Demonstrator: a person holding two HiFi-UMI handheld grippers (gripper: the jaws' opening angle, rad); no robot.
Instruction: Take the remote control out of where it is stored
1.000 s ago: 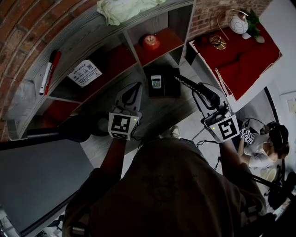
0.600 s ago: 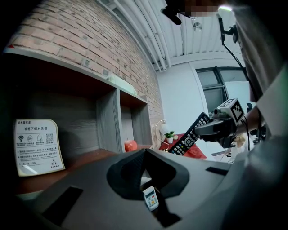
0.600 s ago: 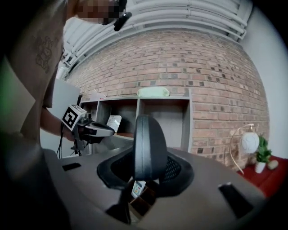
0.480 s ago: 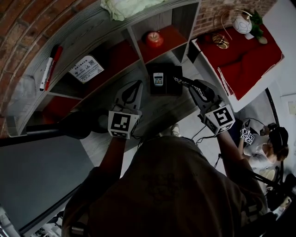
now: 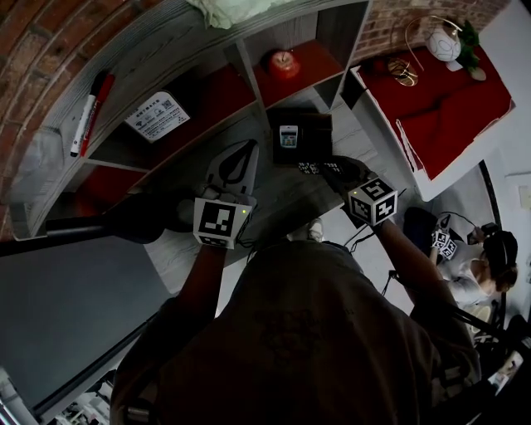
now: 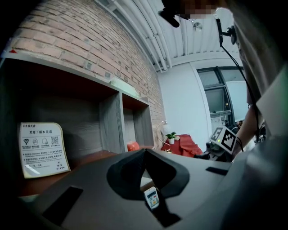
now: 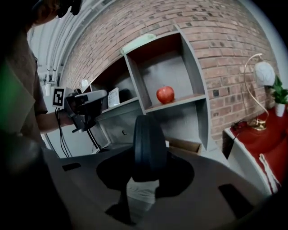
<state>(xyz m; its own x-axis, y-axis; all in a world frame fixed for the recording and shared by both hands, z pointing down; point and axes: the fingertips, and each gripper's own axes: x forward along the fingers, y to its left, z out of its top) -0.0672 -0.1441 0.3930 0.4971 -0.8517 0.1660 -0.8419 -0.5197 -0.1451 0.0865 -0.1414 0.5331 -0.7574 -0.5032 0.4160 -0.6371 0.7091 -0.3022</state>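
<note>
A small white remote (image 5: 289,137) lies in a dark open box (image 5: 311,148) below the shelf cubbies. In the left gripper view the white remote (image 6: 151,197) shows far off through the jaw gap. My right gripper (image 5: 333,171) hovers just in front of the box, shut on a long black remote (image 5: 315,167) with pale buttons. That black remote (image 7: 150,146) stands edge-on between the jaws in the right gripper view. My left gripper (image 5: 246,154) is to the left of the box, its tips together and nothing in them.
A red apple (image 5: 284,62) sits in an upper cubby and a printed card (image 5: 158,116) leans in the one to its left. Markers (image 5: 87,124) and a pale cloth (image 5: 236,10) lie on top. A red-covered table (image 5: 452,100) stands at the right.
My right gripper has dropped and rolled, carrying the black remote left toward the dark box. The left gripper has stayed where it was.
</note>
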